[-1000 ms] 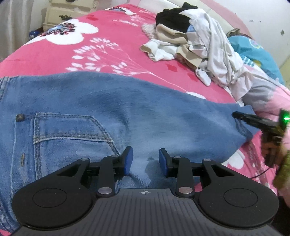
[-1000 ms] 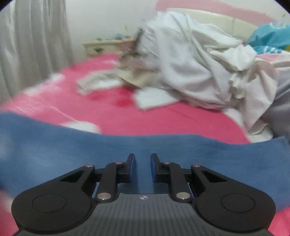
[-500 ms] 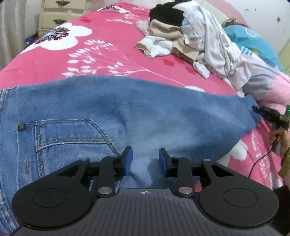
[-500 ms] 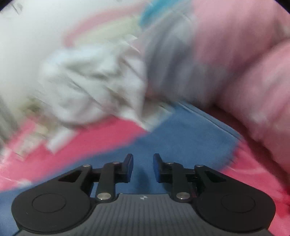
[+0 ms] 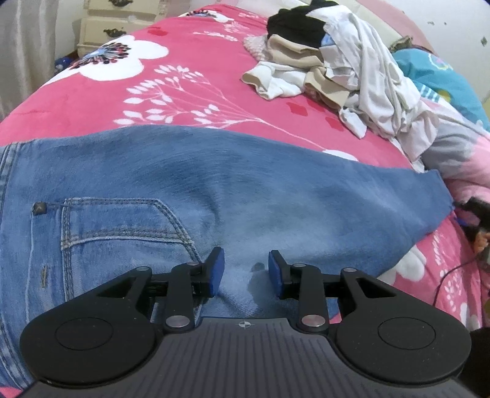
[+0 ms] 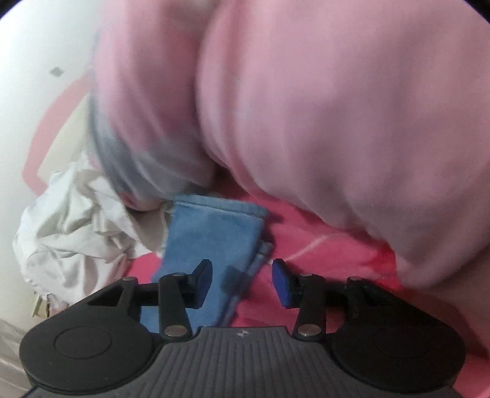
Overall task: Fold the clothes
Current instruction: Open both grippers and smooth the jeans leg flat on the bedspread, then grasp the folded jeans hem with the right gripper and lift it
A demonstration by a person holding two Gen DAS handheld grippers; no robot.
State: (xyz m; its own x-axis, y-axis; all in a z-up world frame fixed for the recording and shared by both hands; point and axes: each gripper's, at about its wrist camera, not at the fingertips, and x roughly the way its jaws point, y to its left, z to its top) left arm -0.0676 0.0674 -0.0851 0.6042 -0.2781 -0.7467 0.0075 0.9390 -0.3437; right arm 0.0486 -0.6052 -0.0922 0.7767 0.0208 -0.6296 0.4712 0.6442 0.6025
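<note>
denim jeans [image 5: 214, 189] lengthwise across bed [image 5: 183, 76]

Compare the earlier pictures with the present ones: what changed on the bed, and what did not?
The right gripper swung along the jeans to the leg hem, rolling; its jaws are opening, hem between them, unpressed. The left gripper, the jeans and the clothes pile stayed put.

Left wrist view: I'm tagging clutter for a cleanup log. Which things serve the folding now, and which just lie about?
In the job:
jeans
left gripper
right gripper, jaws opening at the jeans' hem

Lying about:
heap of clothes
pink bedspread
dresser
</note>
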